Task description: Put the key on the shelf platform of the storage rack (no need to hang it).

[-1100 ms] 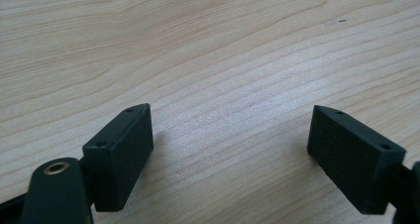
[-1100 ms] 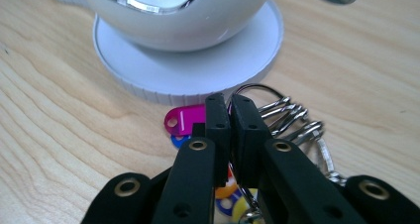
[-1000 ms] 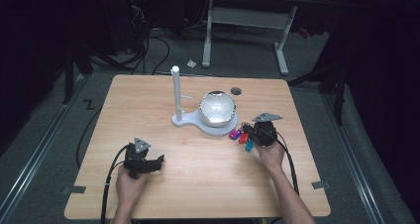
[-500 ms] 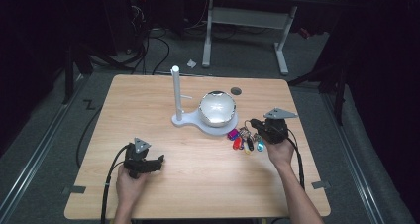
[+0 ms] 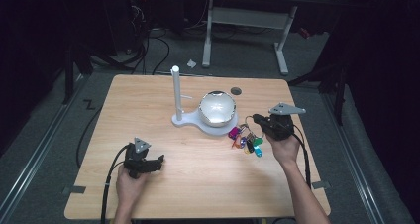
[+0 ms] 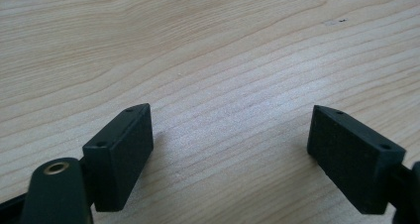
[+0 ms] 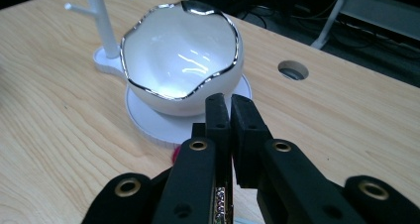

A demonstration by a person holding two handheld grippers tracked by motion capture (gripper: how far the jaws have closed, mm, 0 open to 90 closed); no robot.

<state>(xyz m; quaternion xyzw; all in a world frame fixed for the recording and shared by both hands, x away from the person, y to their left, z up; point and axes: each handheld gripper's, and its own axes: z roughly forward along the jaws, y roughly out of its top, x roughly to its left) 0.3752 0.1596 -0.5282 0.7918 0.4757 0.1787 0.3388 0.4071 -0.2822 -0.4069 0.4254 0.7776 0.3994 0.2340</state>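
Two hand-held grippers work over one wooden bench (image 5: 163,194). Largest item on it: a white stand with an upright peg post (image 5: 175,92) and a round base carrying a glossy white bowl (image 5: 217,108) with a silvered rim.

Right gripper (image 5: 257,121) sits just right of the bowl, fingers (image 7: 245,135) pressed together. In the high view a bunch of keys (image 5: 246,140) with coloured tags (magenta, blue, green, cyan) hangs from the finger end, trailing down toward the bench; the exact pinch point, probably the ring, is too small to tell. In the right gripper view the bowl lies straight ahead of the closed fingers and close, post beyond it to the left.

Left gripper (image 5: 157,162) rests low near the front edge, fingers (image 6: 119,154) spread wide over bare wood, well apart from keys and stand.

Judgement: the right hand is the nearer one; the move ahead is a short carry leftward to the bowl or post.
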